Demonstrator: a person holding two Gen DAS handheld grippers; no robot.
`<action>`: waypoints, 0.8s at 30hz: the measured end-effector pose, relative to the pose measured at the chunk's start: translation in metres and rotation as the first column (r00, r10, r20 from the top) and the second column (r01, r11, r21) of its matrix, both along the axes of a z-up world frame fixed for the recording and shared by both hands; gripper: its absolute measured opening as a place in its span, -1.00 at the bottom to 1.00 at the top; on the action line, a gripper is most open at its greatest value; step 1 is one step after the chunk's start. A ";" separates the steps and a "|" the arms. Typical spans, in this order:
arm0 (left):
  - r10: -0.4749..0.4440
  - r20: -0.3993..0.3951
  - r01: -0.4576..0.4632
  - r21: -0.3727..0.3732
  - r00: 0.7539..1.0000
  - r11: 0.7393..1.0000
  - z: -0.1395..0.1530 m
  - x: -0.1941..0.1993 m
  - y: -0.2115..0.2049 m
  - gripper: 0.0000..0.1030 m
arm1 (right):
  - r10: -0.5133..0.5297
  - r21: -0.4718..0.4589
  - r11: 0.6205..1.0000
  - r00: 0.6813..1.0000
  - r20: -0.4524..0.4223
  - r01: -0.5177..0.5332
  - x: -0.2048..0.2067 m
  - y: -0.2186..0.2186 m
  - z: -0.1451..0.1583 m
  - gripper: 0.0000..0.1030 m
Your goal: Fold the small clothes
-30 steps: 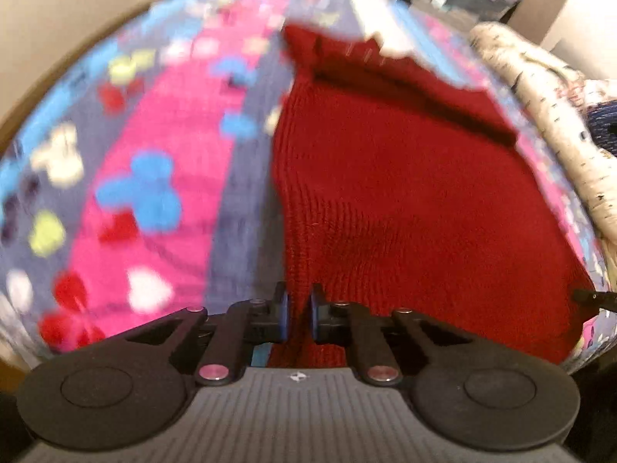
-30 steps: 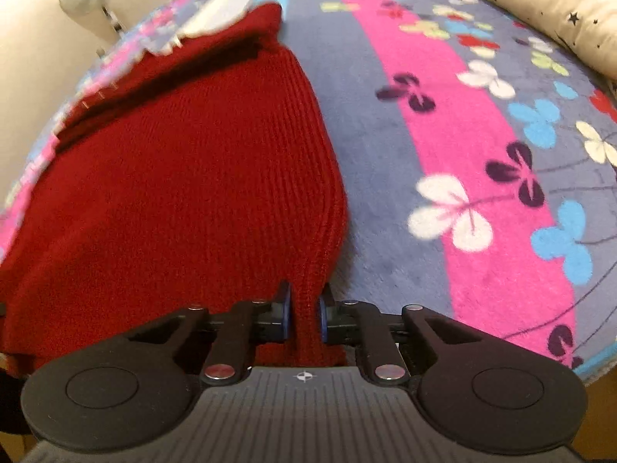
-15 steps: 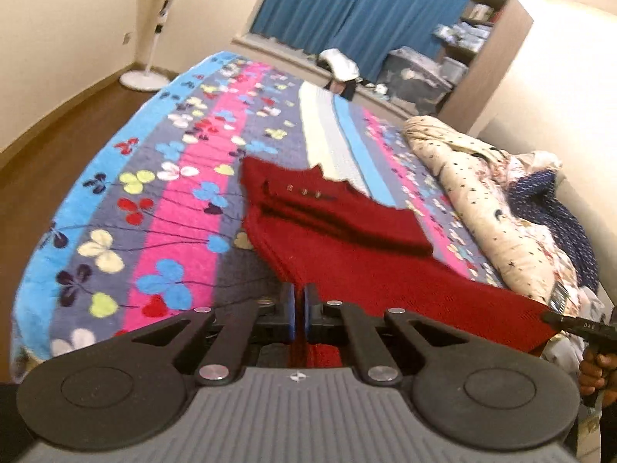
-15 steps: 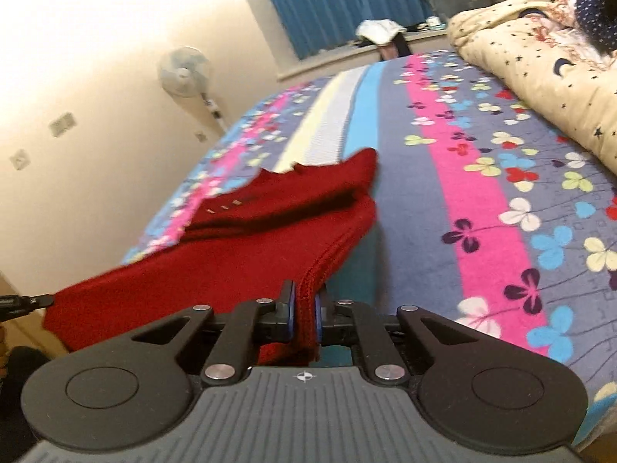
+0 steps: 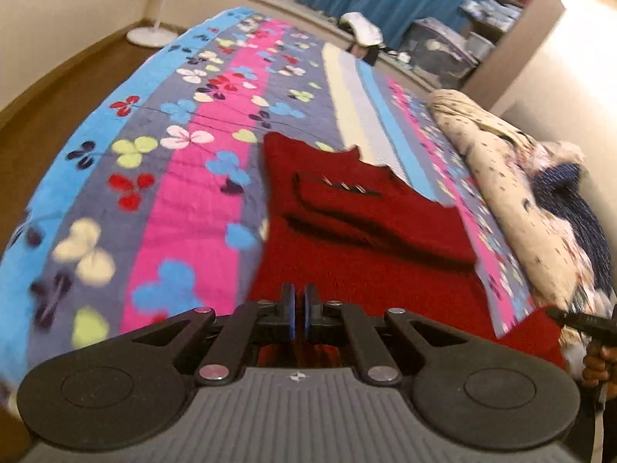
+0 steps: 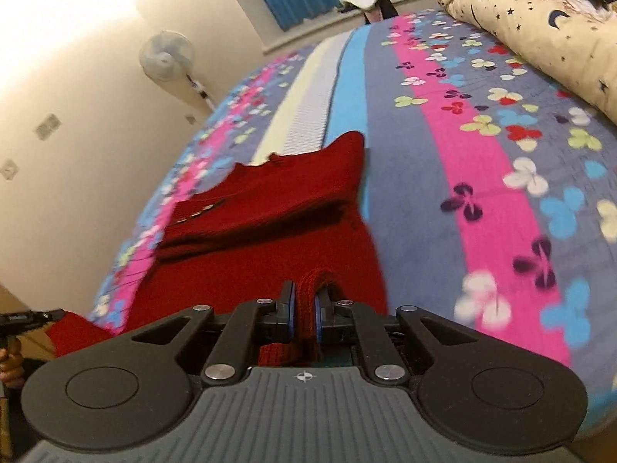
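Note:
A dark red knitted sweater (image 5: 358,231) lies on the bed, its buttoned neck end far and its sleeves folded across the chest; it also shows in the right wrist view (image 6: 270,208). My left gripper (image 5: 299,310) is shut on the sweater's near hem at its left corner. My right gripper (image 6: 304,310) is shut on a bunched fold of the hem at the right corner. Both hold the hem lifted above the bed. The right gripper's tip shows at the edge of the left wrist view (image 5: 578,320).
The bed has a striped blanket with clover print (image 5: 173,193). A cream star-print duvet (image 5: 513,200) and dark blue cloth are heaped along the right side. A standing fan (image 6: 166,54), blue curtains and storage boxes stand beyond the bed. Wooden floor lies to the left.
Both grippers have lifted the sweater's hem up from the bed and pulled back, then tipped forward and closer over the sweater again. The grip stays the same.

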State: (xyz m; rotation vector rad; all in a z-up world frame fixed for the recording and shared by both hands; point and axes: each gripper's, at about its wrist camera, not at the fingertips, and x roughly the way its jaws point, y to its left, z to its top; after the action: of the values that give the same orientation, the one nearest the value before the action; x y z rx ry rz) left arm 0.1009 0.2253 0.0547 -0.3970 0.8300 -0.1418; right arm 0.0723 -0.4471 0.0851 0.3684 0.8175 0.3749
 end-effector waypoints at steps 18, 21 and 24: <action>0.084 -0.168 -0.093 -0.046 0.982 0.995 -0.053 0.094 0.048 -0.31 | -0.182 0.037 0.982 0.975 -0.128 0.188 0.106 -0.018 -0.073 -0.28; 0.012 -0.161 -0.013 -0.007 0.987 1.000 -0.055 0.099 0.032 0.01 | -0.133 0.054 0.989 0.984 -0.120 0.140 0.108 -0.012 -0.073 0.11; -0.077 -0.157 0.084 0.040 0.985 0.996 -0.058 0.107 0.015 0.19 | -0.075 0.015 0.997 0.990 -0.121 0.077 0.110 0.000 -0.075 0.34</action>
State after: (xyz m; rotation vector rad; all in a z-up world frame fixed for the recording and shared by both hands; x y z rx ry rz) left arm 0.2076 0.2402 -0.0036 -0.3336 1.0019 -0.1681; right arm 0.1824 -0.4468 0.0103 0.4423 0.9155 0.2915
